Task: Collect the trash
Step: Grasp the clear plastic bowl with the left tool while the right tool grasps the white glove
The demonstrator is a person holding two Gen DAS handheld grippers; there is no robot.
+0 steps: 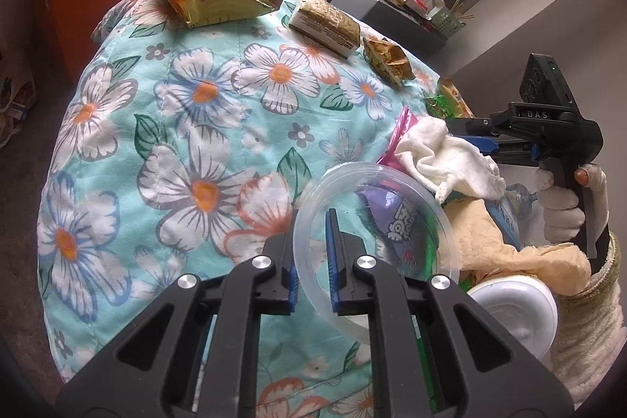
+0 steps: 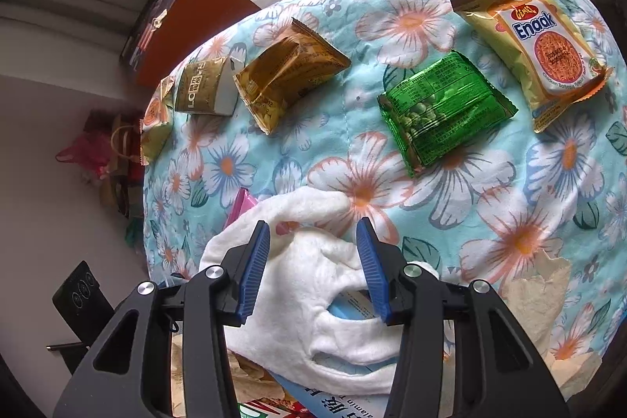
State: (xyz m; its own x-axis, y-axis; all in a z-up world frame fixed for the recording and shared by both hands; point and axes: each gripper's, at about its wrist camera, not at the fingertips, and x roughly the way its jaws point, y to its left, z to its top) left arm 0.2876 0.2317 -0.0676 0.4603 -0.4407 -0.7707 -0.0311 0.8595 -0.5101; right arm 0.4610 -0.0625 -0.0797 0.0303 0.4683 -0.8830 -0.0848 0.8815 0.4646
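Fingers first: my left gripper [image 1: 311, 261] has its blue pads pinched on the rim of the clear plastic tub [image 1: 376, 241], one pad inside the wall and one outside, so the tub is held. My right gripper [image 2: 311, 269] has its fingers apart, one on each side of the white cloth [image 2: 313, 296], and they are not pressing it. That soft cloth lies right under the right fingers, bunched up on a pile of papers and wrappers at the near edge of the bed with the flower cover [image 1: 188, 128]. It spreads mostly sideways across the gap between the fingers, so I think closing them would catch a good fold. The tub sits just beside the cloth, with a purple wrapper [image 1: 386, 218] in it, so the right hand is the near one for the cloth and the drop is short. More trash lies farther off on the cover: a green packet [image 2: 443, 112], a yellow noodle packet [image 2: 544, 49], a gold packet [image 2: 286, 77] and a small brown carton [image 2: 203, 89]. They are well apart, with lots of bare cover between them for moving. I cannot tell for sure what lies under the cloth; it looks like a blue booklet.
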